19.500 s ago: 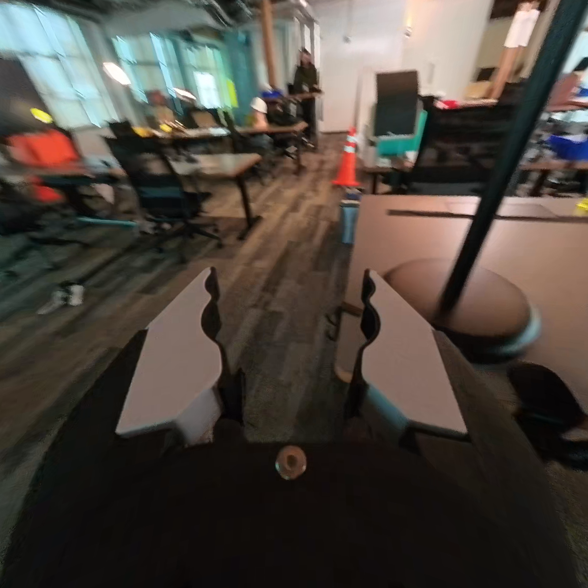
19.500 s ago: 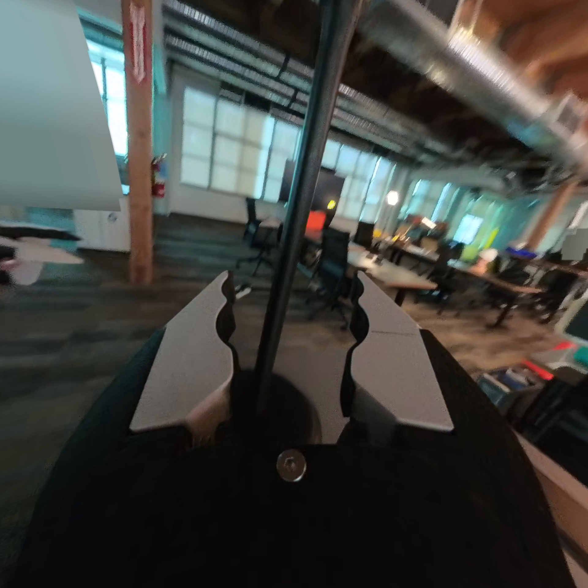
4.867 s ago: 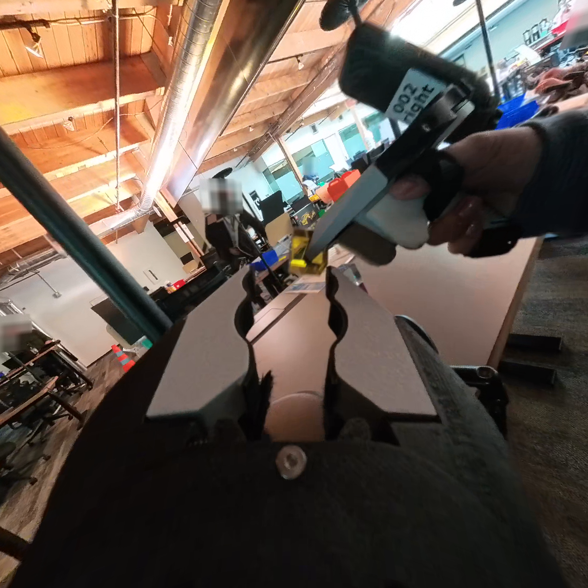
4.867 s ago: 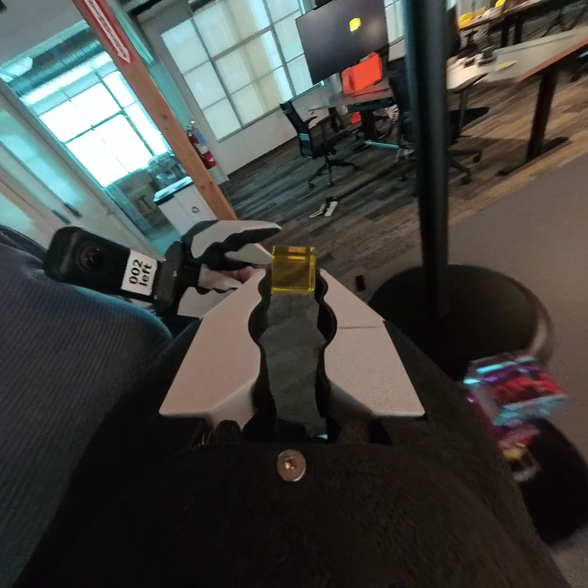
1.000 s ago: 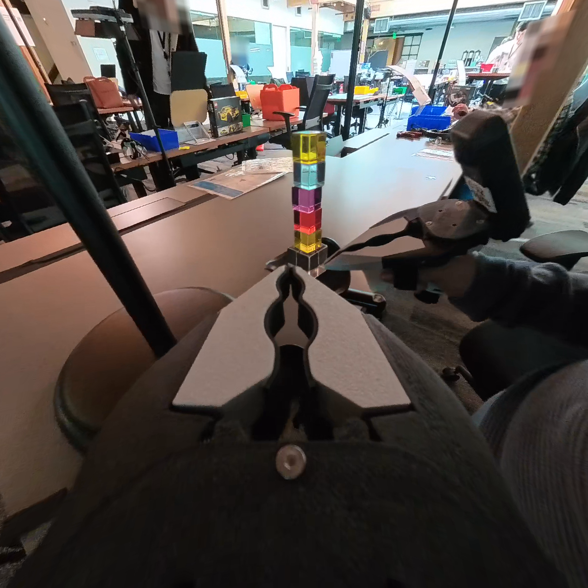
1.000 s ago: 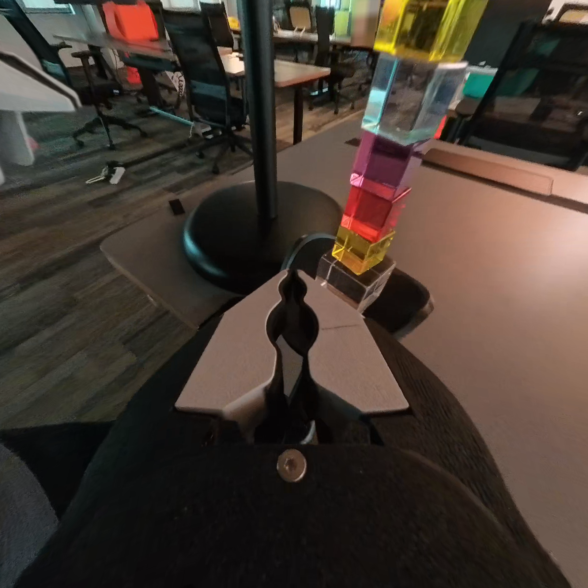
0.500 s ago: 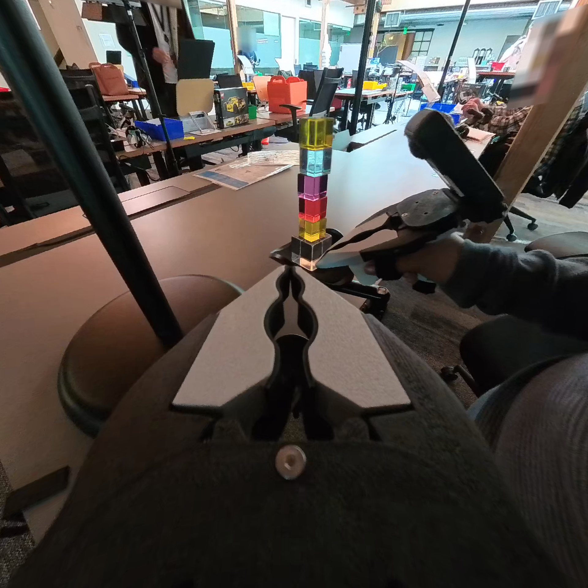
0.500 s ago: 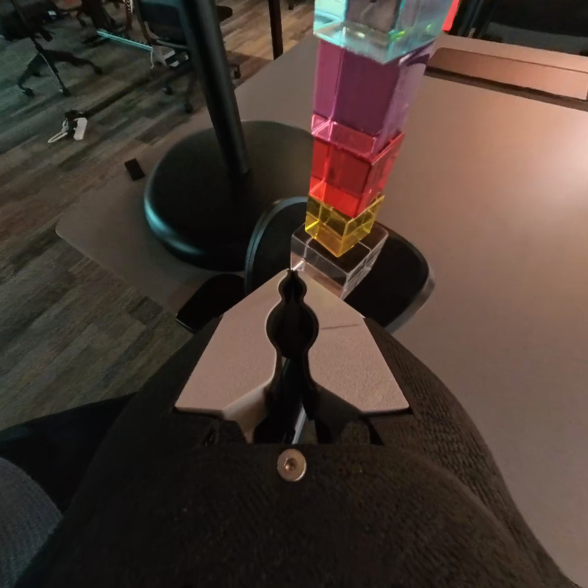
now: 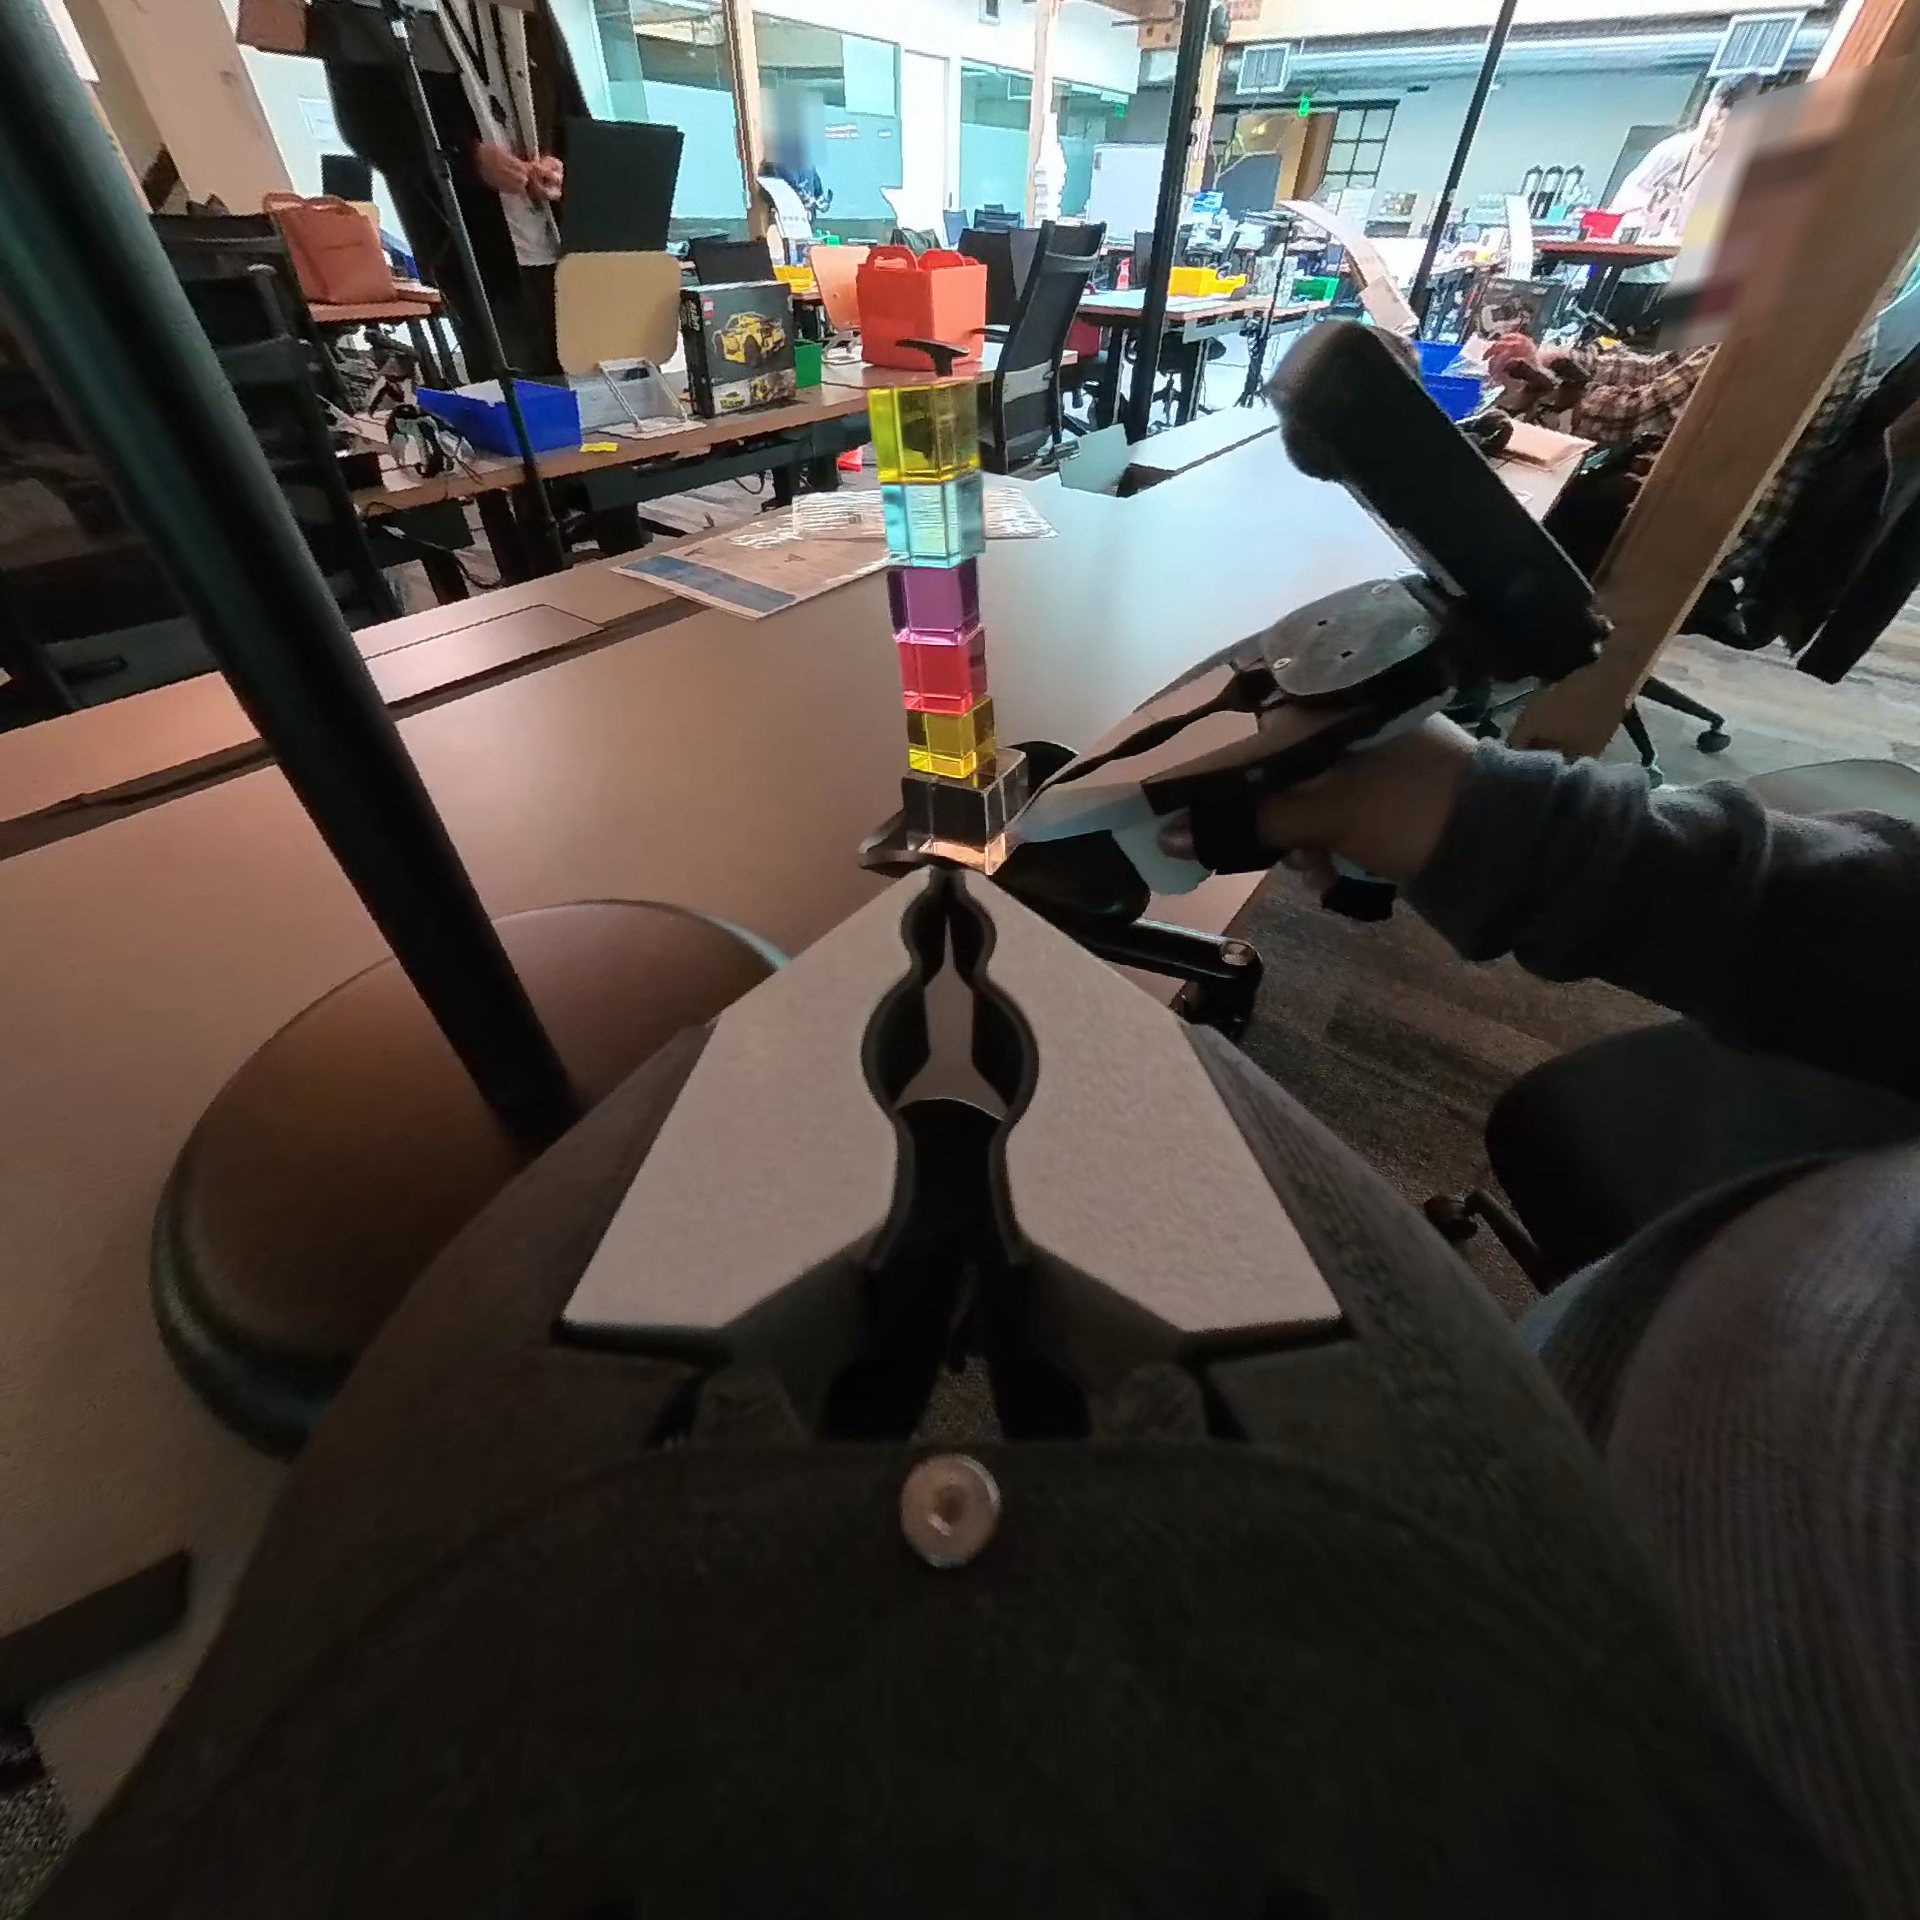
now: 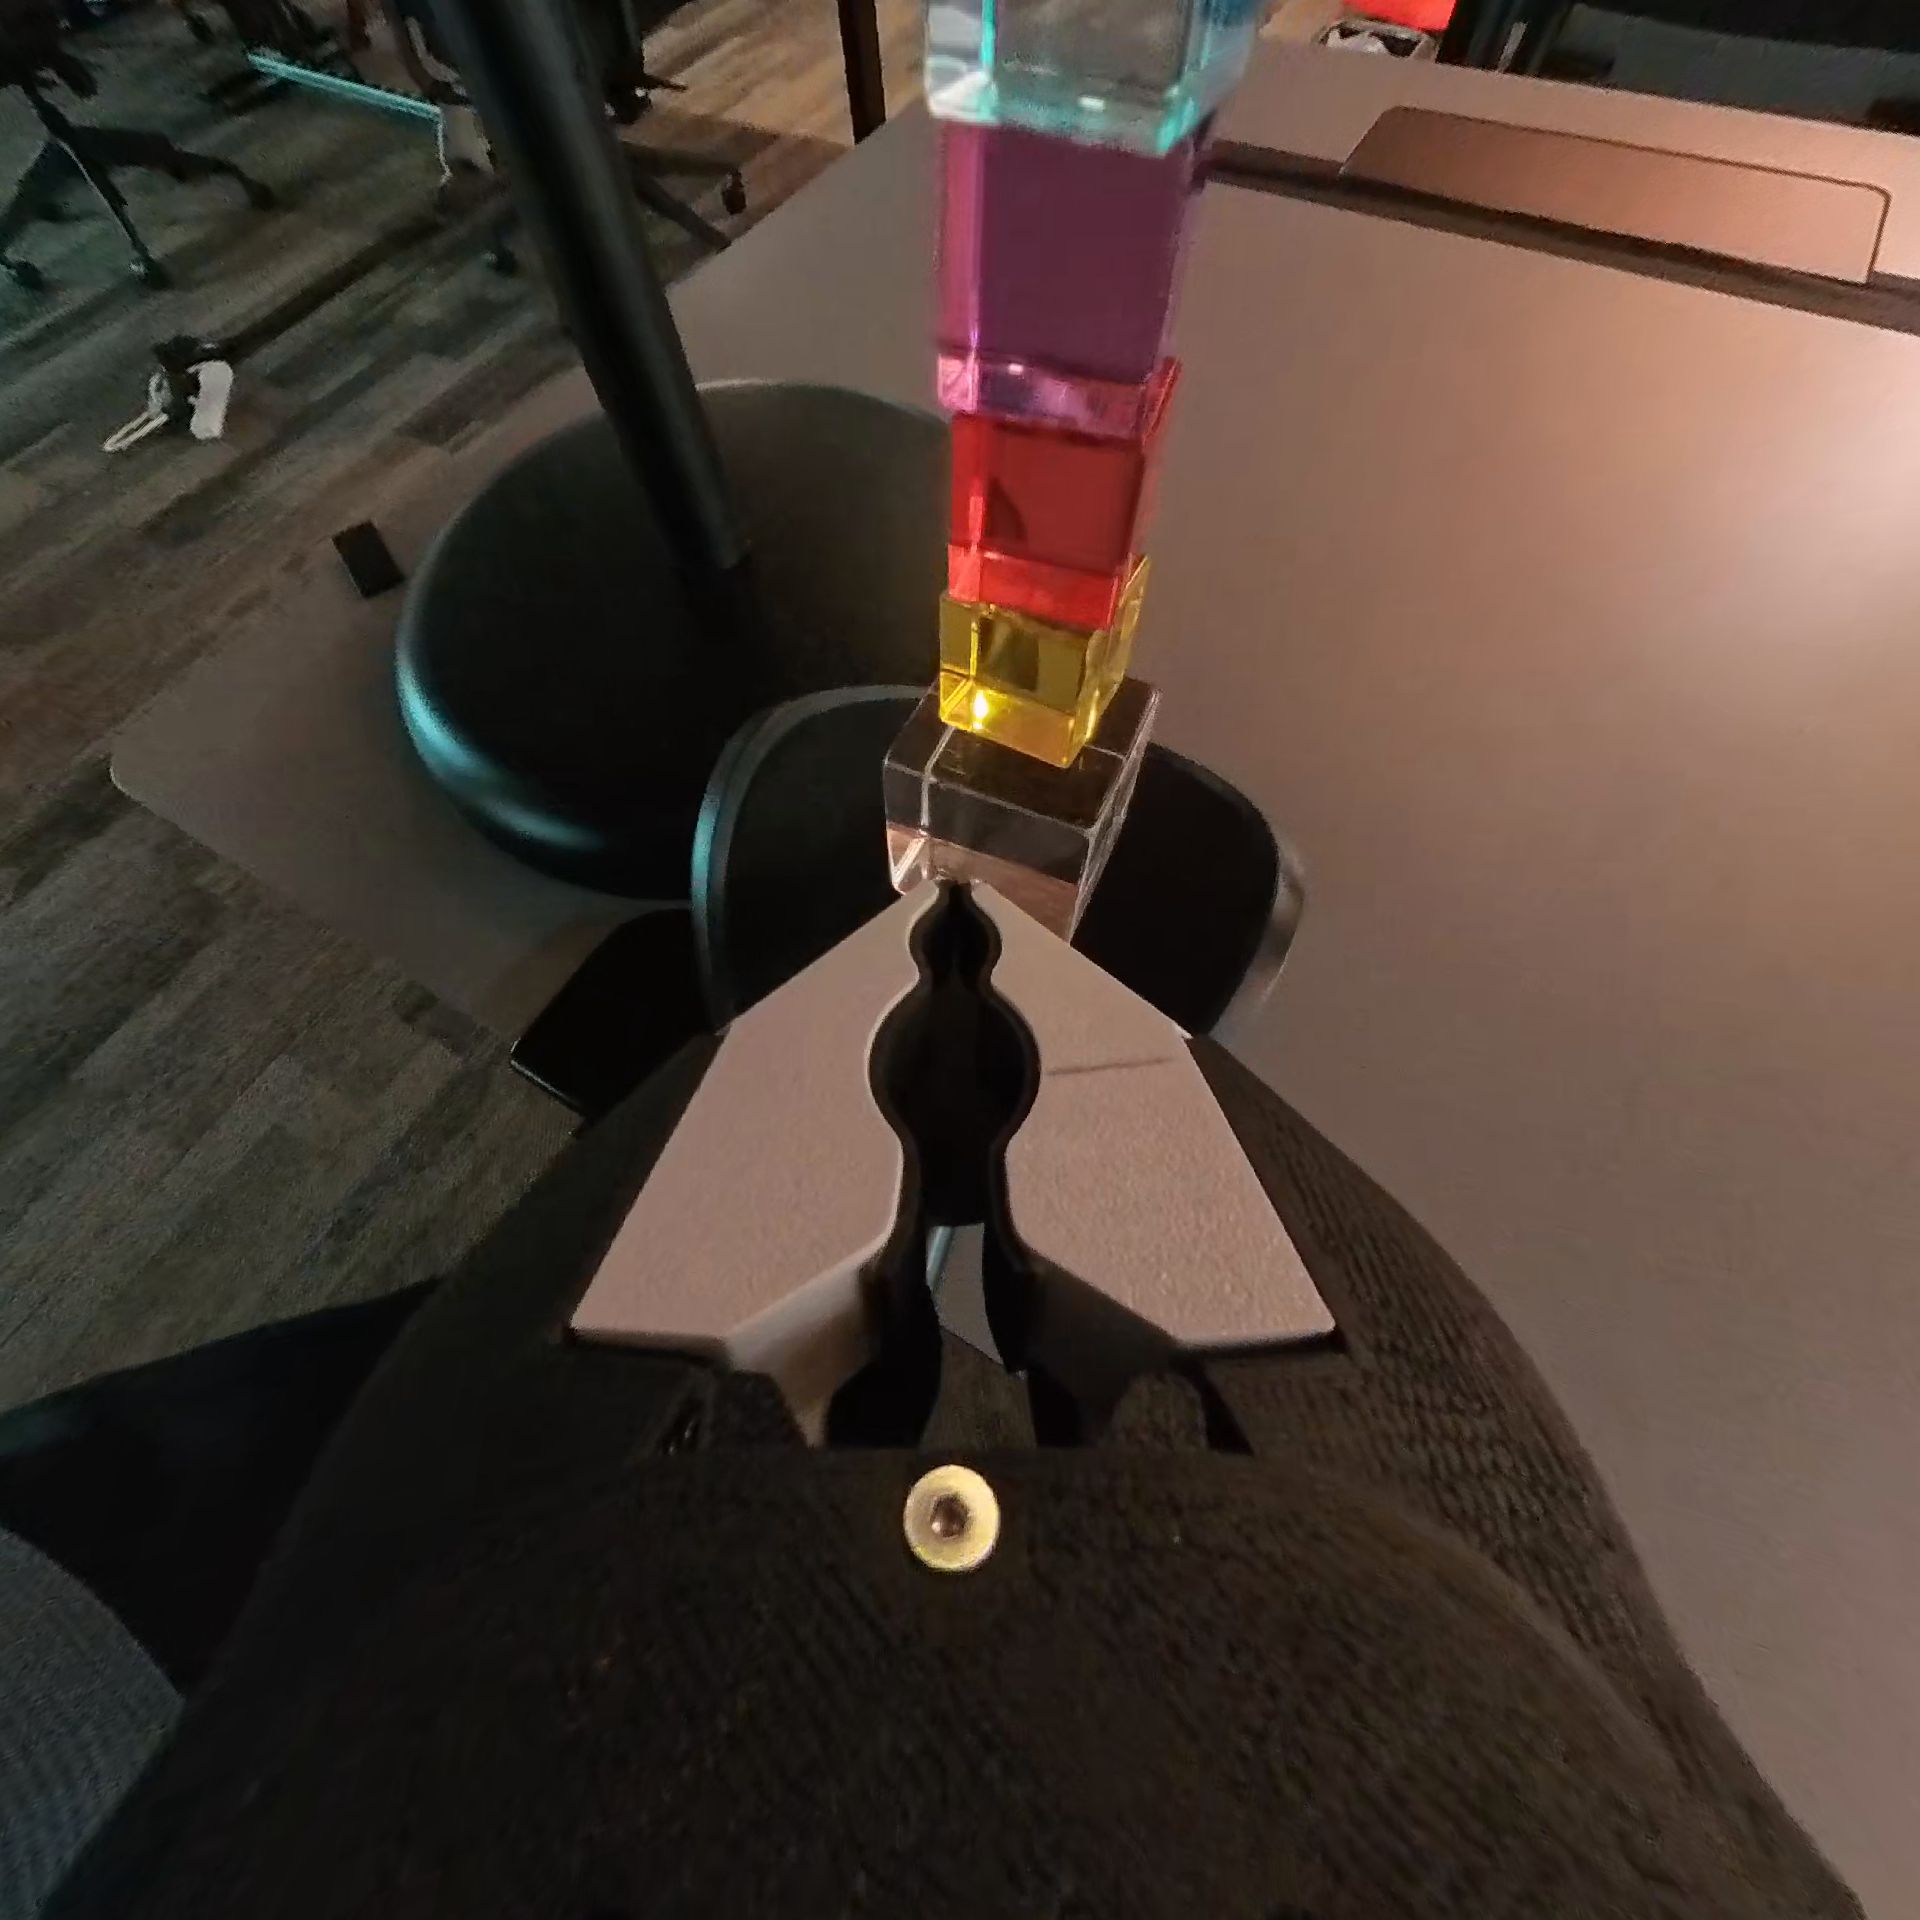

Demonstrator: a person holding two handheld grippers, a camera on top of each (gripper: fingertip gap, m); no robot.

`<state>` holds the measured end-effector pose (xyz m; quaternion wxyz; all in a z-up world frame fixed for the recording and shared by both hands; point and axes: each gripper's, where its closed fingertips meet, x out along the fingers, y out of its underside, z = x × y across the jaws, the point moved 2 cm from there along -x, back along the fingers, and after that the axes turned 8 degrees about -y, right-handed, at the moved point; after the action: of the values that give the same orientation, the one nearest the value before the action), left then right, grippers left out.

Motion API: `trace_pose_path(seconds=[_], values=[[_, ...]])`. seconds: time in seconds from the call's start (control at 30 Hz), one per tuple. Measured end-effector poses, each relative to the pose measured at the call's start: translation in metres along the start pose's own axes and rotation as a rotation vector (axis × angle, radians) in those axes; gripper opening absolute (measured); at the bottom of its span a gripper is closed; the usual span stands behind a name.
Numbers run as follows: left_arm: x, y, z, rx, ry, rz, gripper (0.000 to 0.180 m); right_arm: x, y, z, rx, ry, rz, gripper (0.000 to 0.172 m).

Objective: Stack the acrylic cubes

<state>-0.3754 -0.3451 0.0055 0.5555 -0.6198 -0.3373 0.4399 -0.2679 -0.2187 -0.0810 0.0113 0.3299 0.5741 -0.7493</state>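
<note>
a stack of see-through cubes [image 9: 935, 623] stands upright near the front edge of the brown worktop [image 9: 623, 790], seemingly with its base over a black round-edged pad [image 10: 1195, 883] at that edge. from the bottom up it reads: a larger clear cube [image 9: 961, 816], a yellow cube [image 9: 951, 736], a red cube [image 9: 940, 670], a purple cube [image 9: 933, 597], a pale blue cube [image 9: 932, 516] and a second yellow cube [image 9: 923, 429] on top. the small cubes sit a little off-centre on the clear one, and the column looks straight apart from slight offsets between the cubes.

the right tool [image 10: 951, 902] has its fingers pressed together with nothing between them, and its tip is touching or just short of the lower near corner of the clear cube; the left wrist view shows it coming in from the right, held by a hand [image 9: 1340, 805] in a dark sleeve. the left tool [image 9: 943, 881] is likewise pressed together and bare, its tip just below and in front of the same cube; whether it touches cannot be told.

as the pictures show it, six cubes are already stacked, neither tool carries one, and no loose cube is in sight.

further out, a dark pole [image 9: 260, 623] rises from a round black base [image 10: 540, 665] left of the stack, printed sheets [image 9: 790, 556] lie farther back on the worktop, and beyond are desks with an orange bag [image 9: 920, 307], blue bins [image 9: 499, 410] and office chairs.
</note>
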Motion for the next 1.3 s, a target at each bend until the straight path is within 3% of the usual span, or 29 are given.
trace_pose_path(seconds=[0.83, 1.0, 1.13, 1.3], values=[[-0.005, 0.005, 0.007, -0.027, -0.021, 0.003, 0.0, 0.032, -0.015, 0.0, -0.055, -0.053, 0.12, 0.0], [-0.006, 0.006, 0.011, -0.035, -0.03, 0.003, 0.0, 0.026, -0.016, 0.004, -0.063, -0.047, 0.068, 0.0], [-0.006, 0.006, 0.014, -0.039, -0.034, 0.001, 0.0, 0.005, -0.025, -0.001, -0.126, 0.027, -0.076, 0.0], [-0.002, 0.007, 0.015, -0.046, -0.016, 0.008, 0.0, 0.0, -0.014, -0.006, -0.111, -0.015, -0.054, 0.0]])
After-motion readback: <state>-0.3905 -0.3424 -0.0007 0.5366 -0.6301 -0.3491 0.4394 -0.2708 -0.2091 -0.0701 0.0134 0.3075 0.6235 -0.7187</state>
